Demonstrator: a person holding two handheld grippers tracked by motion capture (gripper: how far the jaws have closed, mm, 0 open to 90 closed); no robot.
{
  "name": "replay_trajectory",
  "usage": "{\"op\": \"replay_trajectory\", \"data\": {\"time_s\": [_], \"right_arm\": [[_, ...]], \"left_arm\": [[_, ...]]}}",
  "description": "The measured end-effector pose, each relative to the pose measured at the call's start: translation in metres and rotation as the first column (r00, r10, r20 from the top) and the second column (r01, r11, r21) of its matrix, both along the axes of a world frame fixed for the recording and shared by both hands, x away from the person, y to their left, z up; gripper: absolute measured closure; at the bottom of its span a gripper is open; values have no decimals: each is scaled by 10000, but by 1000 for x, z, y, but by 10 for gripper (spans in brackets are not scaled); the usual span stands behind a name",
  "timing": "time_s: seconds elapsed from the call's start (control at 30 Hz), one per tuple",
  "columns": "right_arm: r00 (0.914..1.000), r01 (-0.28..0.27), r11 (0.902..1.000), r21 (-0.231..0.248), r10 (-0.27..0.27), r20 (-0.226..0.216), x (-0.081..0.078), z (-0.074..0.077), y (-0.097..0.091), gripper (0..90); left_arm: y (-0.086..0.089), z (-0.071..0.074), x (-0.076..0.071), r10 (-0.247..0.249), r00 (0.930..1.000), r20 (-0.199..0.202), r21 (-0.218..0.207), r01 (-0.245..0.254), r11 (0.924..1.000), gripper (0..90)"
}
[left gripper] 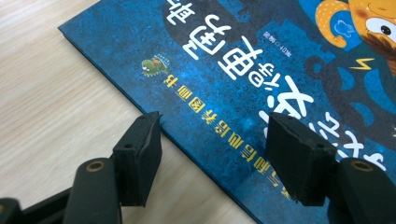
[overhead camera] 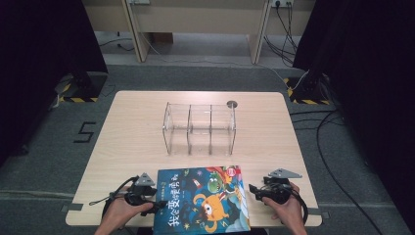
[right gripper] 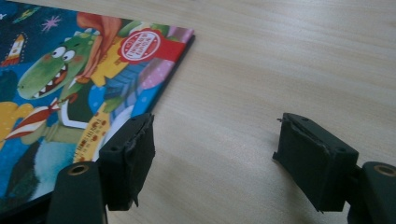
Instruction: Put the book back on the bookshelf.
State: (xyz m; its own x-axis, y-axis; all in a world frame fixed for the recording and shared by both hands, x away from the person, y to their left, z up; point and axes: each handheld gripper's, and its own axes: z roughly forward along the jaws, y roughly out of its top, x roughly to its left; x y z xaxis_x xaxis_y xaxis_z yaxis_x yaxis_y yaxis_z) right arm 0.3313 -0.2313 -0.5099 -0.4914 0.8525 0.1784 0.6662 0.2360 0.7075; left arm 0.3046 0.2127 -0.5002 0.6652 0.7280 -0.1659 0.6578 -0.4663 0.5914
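Observation:
A picture book (overhead camera: 201,199) with a blue cover and cartoon monsters lies flat at the table's front middle. My left gripper (overhead camera: 158,203) sits at the book's left edge, open. In the left gripper view its jaws (left gripper: 215,140) straddle that edge, one over the wood and one over the blue cover (left gripper: 224,60). My right gripper (overhead camera: 252,189) rests just right of the book, open. In the right gripper view its gap (right gripper: 217,144) is over bare wood, and its left jaw stands at the edge of the book (right gripper: 70,79).
A clear three-compartment organiser (overhead camera: 199,128) stands empty at the middle of the wooden table (overhead camera: 132,127). A small round metal cap (overhead camera: 232,104) sits behind it. Cables (overhead camera: 328,132) lie on the floor to the right.

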Motion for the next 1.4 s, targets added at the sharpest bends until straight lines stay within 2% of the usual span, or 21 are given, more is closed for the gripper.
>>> {"op": "replay_trajectory", "data": {"time_s": [0.13,0.43,0.57,0.6,0.7,0.77,0.93,1.03,1.1,1.13,1.17,1.2,1.23,1.3,1.33,1.37,1.4], "right_arm": [[9996,-268,9996,60,268,-53,0,0,2,311],[9996,-260,9996,129,261,-75,-1,0,3,315],[9982,-525,9964,664,543,-255,-1,-1,6,354],[9989,-384,9975,588,399,-250,-2,0,7,328],[9992,-331,9981,528,342,-208,-1,0,4,329],[9992,-179,9964,831,208,-341,0,0,0,339],[9992,-107,9962,860,139,-368,0,0,0,335],[9988,27,9940,1091,26,-480,0,0,-2,329],[9981,204,9900,1393,-121,-602,1,-1,-4,330],[9981,204,9900,1393,-121,-602,1,-1,-4,330],[9960,473,9804,1911,-318,-834,2,-1,-8,332],[9943,596,9743,2172,-387,-990,2,-2,-9,336],[9943,596,9743,2172,-387,-990,2,-2,-9,336],[9908,921,9602,2637,-621,-1201,3,-3,-13,356],[9908,921,9602,2637,-621,-1201,3,-3,-13,356],[9864,1205,9472,2971,-805,-1434,2,-3,-15,355],[9864,1205,9472,2971,-805,-1434,2,-3,-15,355]], "left_arm": [[-9,-1,1,-252,9996,131,-5,252,9997,327],[-28,-1,-2,-815,9966,123,-123,816,9966,337],[-41,-1,-2,-1192,9927,171,-182,1196,9927,337],[-46,-1,-1,-1332,9910,160,-109,1334,9910,333],[-48,-1,-1,-1341,9908,186,-145,1344,9908,327],[-49,-1,-1,-1337,9908,192,-134,1339,9909,326],[-51,-2,0,-1371,9903,214,-143,1374,9904,316],[-52,-2,0,-1374,9902,248,-140,1378,9904,312],[-52,-2,1,-1346,9906,257,-163,1350,9907,312],[-52,-2,1,-1346,9906,257,-163,1350,9907,312],[-53,-2,1,-1358,9904,261,-123,1361,9906,307],[-53,-2,1,-1383,9900,276,-68,1386,9903,304],[-53,-2,1,-1383,9900,276,-68,1386,9903,303],[-54,-2,0,-1387,9898,316,-53,1389,9903,301],[-54,-2,0,-1378,9899,322,-63,1380,9904,301],[-54,-2,1,-1391,9897,343,-70,1394,9902,300],[-54,-2,1,-1391,9897,343,-70,1394,9902,298]]}}
